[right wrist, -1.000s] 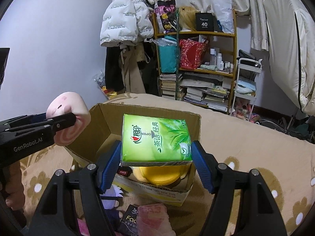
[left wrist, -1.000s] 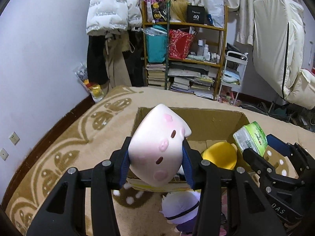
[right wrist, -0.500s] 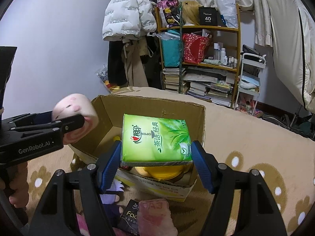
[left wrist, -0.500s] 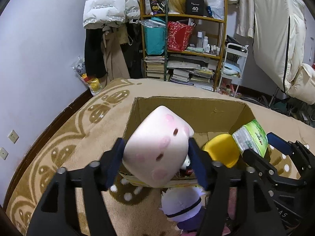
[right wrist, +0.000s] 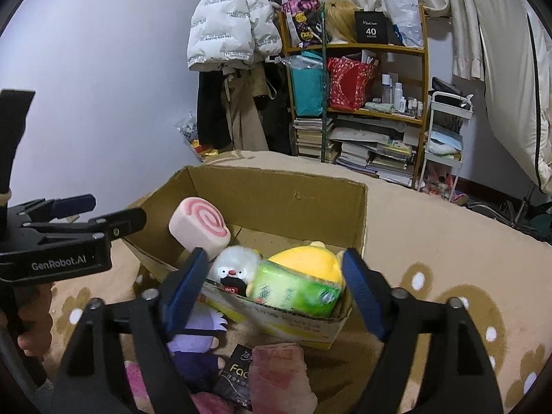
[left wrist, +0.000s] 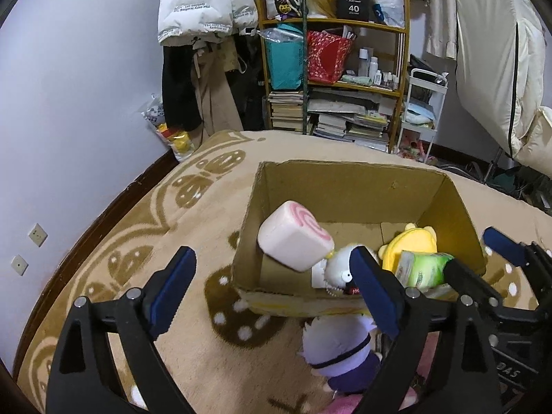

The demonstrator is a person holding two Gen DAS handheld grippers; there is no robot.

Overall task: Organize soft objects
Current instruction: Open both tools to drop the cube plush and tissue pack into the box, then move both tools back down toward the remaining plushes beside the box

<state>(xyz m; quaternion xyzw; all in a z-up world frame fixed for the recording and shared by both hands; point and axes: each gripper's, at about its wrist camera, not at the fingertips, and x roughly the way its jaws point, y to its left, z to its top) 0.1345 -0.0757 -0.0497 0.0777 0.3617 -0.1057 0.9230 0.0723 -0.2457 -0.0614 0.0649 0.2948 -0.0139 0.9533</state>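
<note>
- The left gripper (left wrist: 272, 283) has its blue-padded fingers (left wrist: 172, 286) wide apart and holds nothing. In the right wrist view its black body shows the white writing "GenRobot.AI".
- The right gripper (right wrist: 274, 284) also has its fingers apart, with nothing between them.
- The pink swirl plush (left wrist: 295, 236) is at the 9 o'clock side of the cardboard box (left wrist: 345, 186), above the box floor; I cannot tell if it touches anything.
- The green tissue pack (right wrist: 293, 288) lies inside the box at the near rim, at 5 o'clock, against the yellow plush (right wrist: 307, 258). Its print is too small to read.
- A white fluffy toy (right wrist: 234, 264) sits just beside the tissue pack, at its 9 o'clock.
- A purple plush doll (left wrist: 339, 352) lies on the brown carpet (left wrist: 138, 241) outside the box, just in front of its near wall.
- A black packet (right wrist: 238, 371) near it shows the letters "Fa"; the other letters are hidden.
- On the wooden shelf (right wrist: 358, 48) at 12 o'clock, a black box (right wrist: 371, 27) carries the number "40".
- The white puffer jacket (right wrist: 227, 31) has lines of small text that I cannot read.
</note>
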